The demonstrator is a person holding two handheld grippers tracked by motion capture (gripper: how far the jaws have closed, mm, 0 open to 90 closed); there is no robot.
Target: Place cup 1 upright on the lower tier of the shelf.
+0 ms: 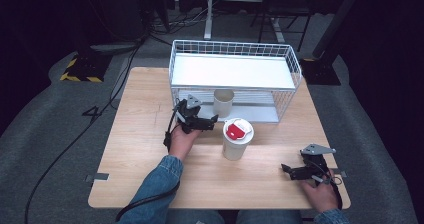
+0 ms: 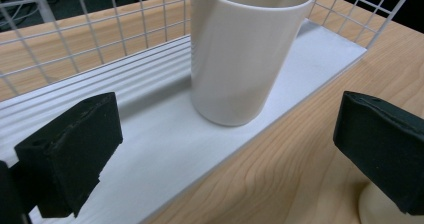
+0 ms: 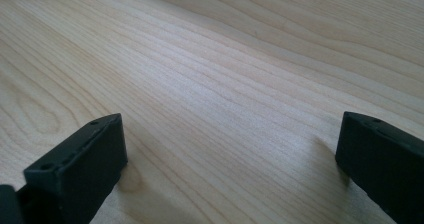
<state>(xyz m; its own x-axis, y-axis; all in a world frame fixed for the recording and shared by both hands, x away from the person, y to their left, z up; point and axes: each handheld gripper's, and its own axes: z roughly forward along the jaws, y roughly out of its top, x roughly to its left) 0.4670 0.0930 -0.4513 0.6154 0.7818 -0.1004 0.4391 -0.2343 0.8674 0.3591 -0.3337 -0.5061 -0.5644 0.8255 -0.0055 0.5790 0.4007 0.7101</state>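
— Facing what, the left gripper [image 1: 212, 120]?
— An open white cup [image 2: 240, 49] standing upright on the lower shelf of the wire rack [image 1: 295, 66]; its jaws gape wide, holding nothing.
— And the right gripper [image 1: 286, 169]?
— It rests on the wooden table [image 1: 140, 154], jaws wide apart, empty, well apart from the lidded cup [image 1: 237, 139].

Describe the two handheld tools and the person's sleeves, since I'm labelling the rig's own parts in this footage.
Both are black. The left tool carries a grey three-cornered plate on top, and a black cable trails from it along a blue denim sleeve. The right tool has the same grey plate and a black cable looping by the hand, with a denim cuff showing. Seen up close, the jaws are blocky black pads with small holes.
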